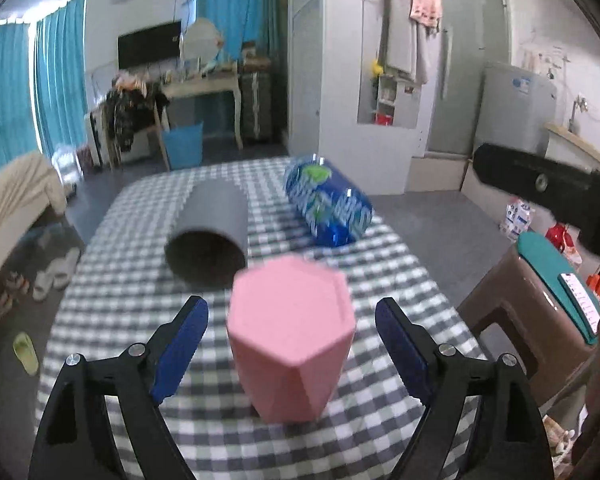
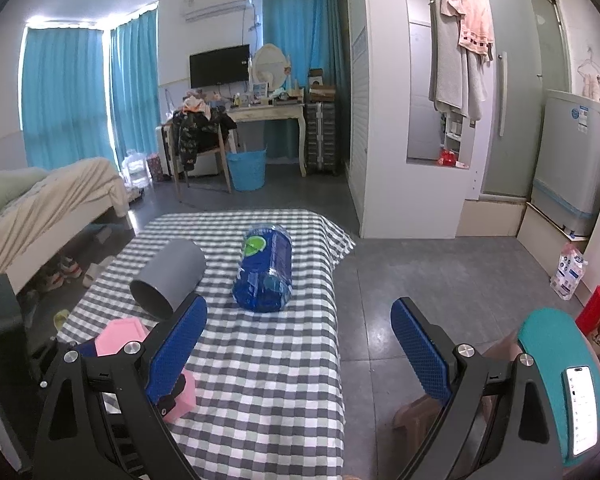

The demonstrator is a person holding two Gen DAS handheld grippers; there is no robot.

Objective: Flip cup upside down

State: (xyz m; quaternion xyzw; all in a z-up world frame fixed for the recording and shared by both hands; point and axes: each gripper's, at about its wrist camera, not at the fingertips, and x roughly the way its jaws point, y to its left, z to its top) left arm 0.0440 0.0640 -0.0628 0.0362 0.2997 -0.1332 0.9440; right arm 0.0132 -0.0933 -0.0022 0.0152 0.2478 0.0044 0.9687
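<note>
A pink hexagonal cup (image 1: 291, 336) stands upside down on the checked tablecloth (image 1: 112, 312), its flat base up. My left gripper (image 1: 292, 338) is open, its blue pads either side of the cup with gaps, not touching. In the right wrist view the pink cup (image 2: 122, 334) shows at lower left, partly hidden behind my right gripper's left finger. My right gripper (image 2: 300, 344) is open and empty, over the table's right edge.
A grey cup (image 1: 210, 232) lies on its side, mouth toward me, also in the right wrist view (image 2: 170, 278). A blue bottle pack (image 1: 326, 204) lies at the far right of the table (image 2: 265, 270). A brown stool with a teal cushion and phone (image 2: 556, 380) stands right.
</note>
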